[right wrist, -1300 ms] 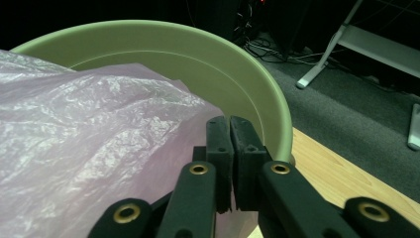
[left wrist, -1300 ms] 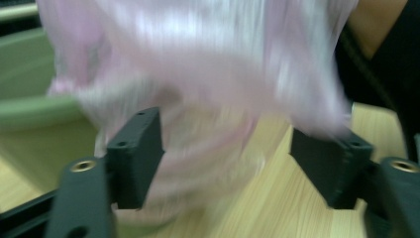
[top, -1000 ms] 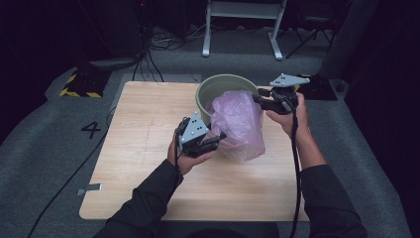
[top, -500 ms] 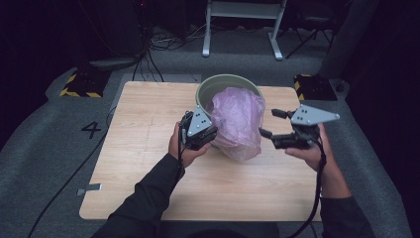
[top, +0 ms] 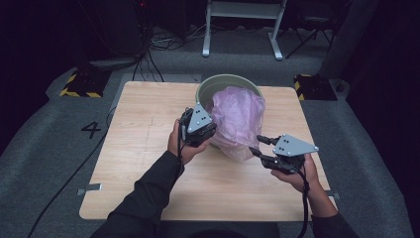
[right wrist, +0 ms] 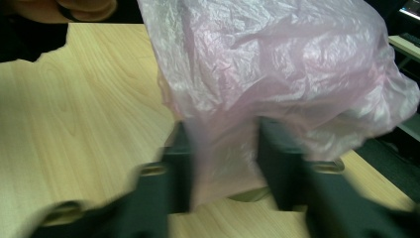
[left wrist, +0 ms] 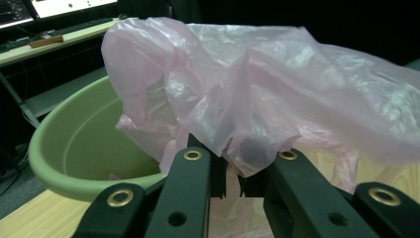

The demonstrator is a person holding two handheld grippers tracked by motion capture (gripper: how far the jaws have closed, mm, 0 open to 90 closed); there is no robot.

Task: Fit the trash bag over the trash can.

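Lining the green plastic tub (top: 224, 82): left gripper (top: 208, 136) jaws clamp the crinkled pink plastic bag (top: 238, 119); right gripper (top: 262, 147) jaws, just closing, straddle its film unpinched; next, pinch and spread.

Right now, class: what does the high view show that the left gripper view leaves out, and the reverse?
High view: the pale wooden table and the right gripper, whose jaws have just been closing with the lower edge of the thin pink plastic bag between them. Left gripper view: the left gripper, jaws just been closing, pinching a bag fold up close. Both: the bag at the round green plastic basin.
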